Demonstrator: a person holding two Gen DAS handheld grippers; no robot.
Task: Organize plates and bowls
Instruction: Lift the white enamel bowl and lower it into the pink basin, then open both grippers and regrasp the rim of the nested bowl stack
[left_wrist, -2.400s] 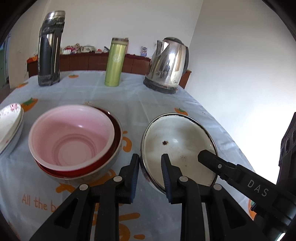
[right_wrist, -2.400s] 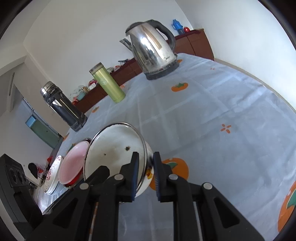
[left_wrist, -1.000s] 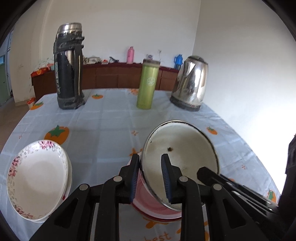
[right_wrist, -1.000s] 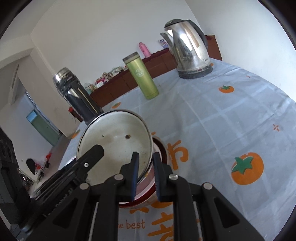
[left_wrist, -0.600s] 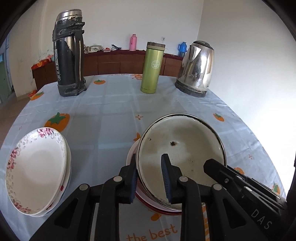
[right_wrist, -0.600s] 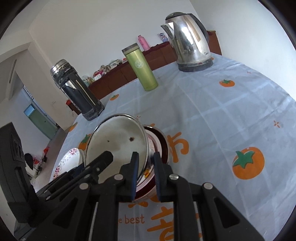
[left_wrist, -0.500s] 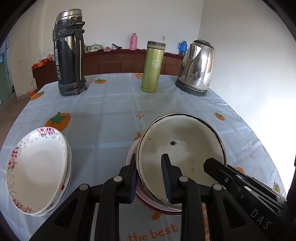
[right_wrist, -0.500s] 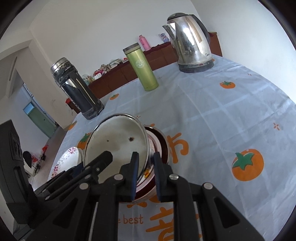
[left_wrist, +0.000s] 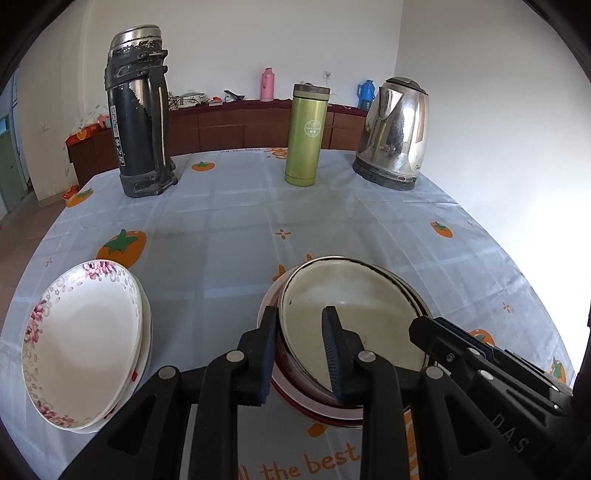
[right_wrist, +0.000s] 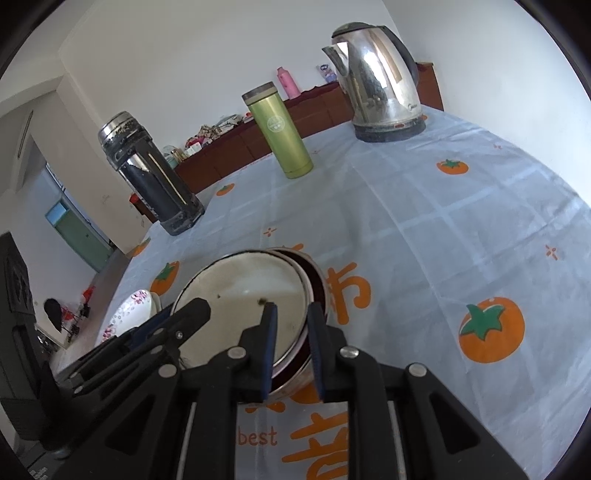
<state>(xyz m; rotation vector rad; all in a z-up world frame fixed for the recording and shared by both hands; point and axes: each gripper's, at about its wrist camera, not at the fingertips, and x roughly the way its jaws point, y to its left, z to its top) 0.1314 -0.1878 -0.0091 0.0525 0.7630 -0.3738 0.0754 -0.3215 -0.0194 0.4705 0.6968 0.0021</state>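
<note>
A white enamel bowl (left_wrist: 351, 306) with a dark rim sits tilted inside a stack of pink and red bowls (left_wrist: 306, 402) on the tablecloth. My left gripper (left_wrist: 299, 350) is shut on its near-left rim, one finger inside the bowl and one outside. The right gripper (right_wrist: 291, 343) is shut on the opposite rim of the same white bowl (right_wrist: 240, 291); its fingers (left_wrist: 480, 362) show at the lower right of the left wrist view. Two flowered plates (left_wrist: 81, 339) lie stacked to the left of the bowls.
At the far side of the table stand a black and steel thermos (left_wrist: 138, 110), a green flask (left_wrist: 306, 134) and a steel kettle (left_wrist: 395, 133). A wooden sideboard runs along the back wall. The table edge curves close on the right.
Both grippers carried the white bowl over the pink and red bowls and lowered it into them. It now lies flatter and deeper in the stack. Both grips have held.
</note>
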